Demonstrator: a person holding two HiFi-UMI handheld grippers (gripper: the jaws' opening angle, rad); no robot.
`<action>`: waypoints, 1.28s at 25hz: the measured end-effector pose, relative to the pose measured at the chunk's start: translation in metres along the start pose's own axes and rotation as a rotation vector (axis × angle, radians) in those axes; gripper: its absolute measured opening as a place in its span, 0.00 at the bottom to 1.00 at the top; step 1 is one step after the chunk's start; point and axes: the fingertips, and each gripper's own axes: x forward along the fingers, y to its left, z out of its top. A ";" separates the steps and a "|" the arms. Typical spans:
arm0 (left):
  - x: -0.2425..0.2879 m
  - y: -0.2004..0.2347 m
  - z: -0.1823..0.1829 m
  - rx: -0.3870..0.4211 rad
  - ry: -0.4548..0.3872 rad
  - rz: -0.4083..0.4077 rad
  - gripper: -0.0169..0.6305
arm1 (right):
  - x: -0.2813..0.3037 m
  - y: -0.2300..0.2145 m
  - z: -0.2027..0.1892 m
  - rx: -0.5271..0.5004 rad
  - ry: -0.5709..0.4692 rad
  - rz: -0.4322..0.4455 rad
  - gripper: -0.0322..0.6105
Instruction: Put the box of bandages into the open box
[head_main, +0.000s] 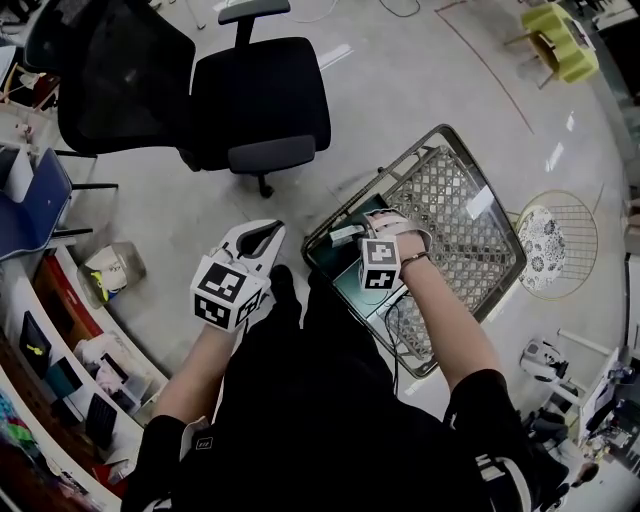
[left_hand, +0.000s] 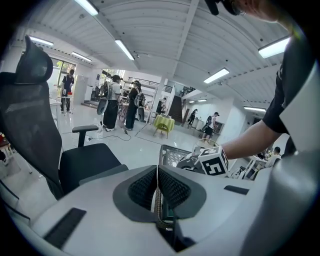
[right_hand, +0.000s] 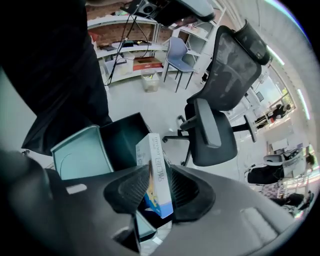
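Between the wide-spread jaws of the right gripper stands the box of bandages, low in the middle of the right gripper view. The pads sit just beside its two broad faces and do not look to be clamping it, though the left pad covers part of one face, so a light touch cannot be ruled out. Behind and to the left of it lies the open box, its dark inside bare and its teal lid folded back toward the left edge.

Seen from the head view, the right gripper hangs over the open box, which sits in the near corner of a wire basket at centre right. The left gripper is held apart at centre left, over the floor; in its own view the jaws are pressed together with nothing between them.

As a judgement, the carrying is done and the release is at hand: the bandage box is over the opening, and what remains is to let it settle inside and draw the gripper away. Whether its lower end already rests on the bottom cannot be told.

Its long axis runs nearly up and down the right gripper view, top leaning slightly left, lower end pointing down toward the open box, one narrow printed edge facing the camera
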 end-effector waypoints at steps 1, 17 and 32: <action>0.000 0.000 -0.001 -0.001 0.002 -0.001 0.05 | 0.002 -0.003 0.001 -0.006 0.002 -0.043 0.26; 0.008 0.001 -0.012 -0.006 0.040 -0.024 0.05 | 0.032 0.016 0.004 0.074 0.004 -0.088 0.15; -0.013 -0.019 0.036 0.128 -0.063 -0.079 0.05 | -0.066 -0.017 -0.007 0.686 -0.172 -0.322 0.15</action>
